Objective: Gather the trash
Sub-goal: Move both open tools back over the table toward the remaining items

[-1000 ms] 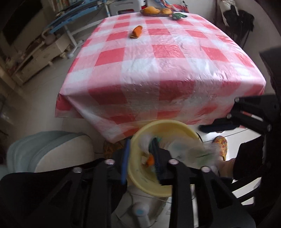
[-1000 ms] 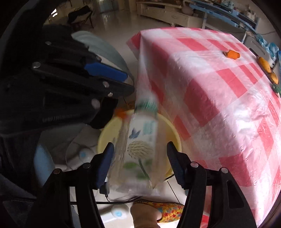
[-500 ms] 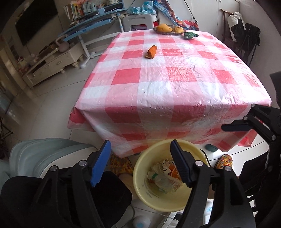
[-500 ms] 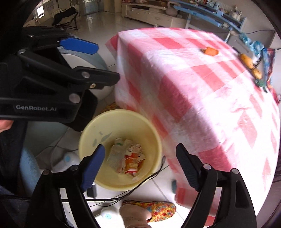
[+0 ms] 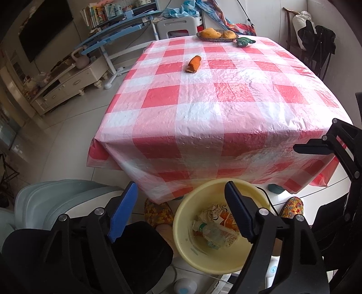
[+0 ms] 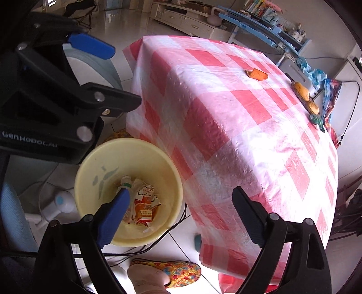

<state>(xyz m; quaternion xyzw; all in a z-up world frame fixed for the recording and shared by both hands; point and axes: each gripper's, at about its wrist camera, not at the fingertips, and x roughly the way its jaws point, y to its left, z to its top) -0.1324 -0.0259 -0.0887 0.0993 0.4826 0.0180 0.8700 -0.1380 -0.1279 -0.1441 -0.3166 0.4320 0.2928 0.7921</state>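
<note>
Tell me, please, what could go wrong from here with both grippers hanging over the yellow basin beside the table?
1. The black cable runs along the floor against the yellow basin; snagging it could drag the basin.
2. The orange wrapper lies far across the checked tablecloth; leaning over for it may bunch the loose plastic and shift the fruit basket.
3. A slippered foot rests beside the basin and could knock it.

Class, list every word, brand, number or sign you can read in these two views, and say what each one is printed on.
"GenRobot.AI": white letters on the black body of the left gripper, partly in shadow in the right wrist view.
Orange and white carton in the yellow bucket: print too small and crumpled to read.
Clear bottle label: blurred, unreadable.
Book spines on the shelf: too small to read.
Nothing else bears readable text.
</note>
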